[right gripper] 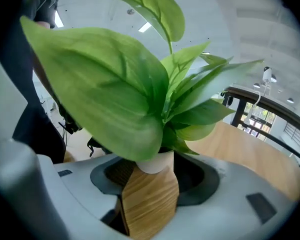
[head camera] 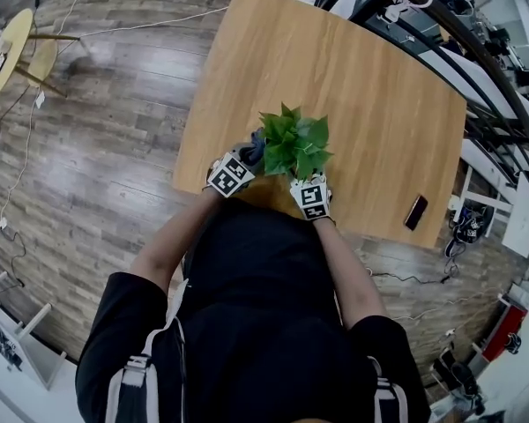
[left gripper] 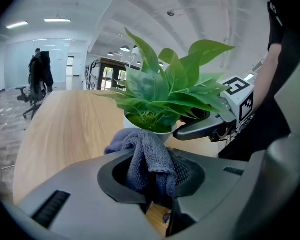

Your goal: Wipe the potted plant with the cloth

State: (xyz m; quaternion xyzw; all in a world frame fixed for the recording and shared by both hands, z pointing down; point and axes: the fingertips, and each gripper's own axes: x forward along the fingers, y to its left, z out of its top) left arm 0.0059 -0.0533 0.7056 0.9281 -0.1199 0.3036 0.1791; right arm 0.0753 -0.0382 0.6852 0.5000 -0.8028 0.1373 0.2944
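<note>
A leafy green plant (head camera: 294, 142) in a small white pot (left gripper: 135, 122) stands near the front edge of the wooden table (head camera: 353, 86). My left gripper (head camera: 250, 154) is at the plant's left side, shut on a bunched blue-grey cloth (left gripper: 149, 156) that touches the pot's rim. From the near right, my right gripper (head camera: 301, 174) reaches under the leaves. In the right gripper view the pot (right gripper: 155, 161) sits between the two pads, and the right gripper (right gripper: 152, 168) is shut on it. Big leaves (right gripper: 105, 79) hide most of that view.
A black phone (head camera: 415, 211) lies near the table's front right corner. A yellow stool (head camera: 11, 49) stands on the floor far left. A dark railing (head camera: 476, 51) runs past the table's right side. The person's body is close against the front edge.
</note>
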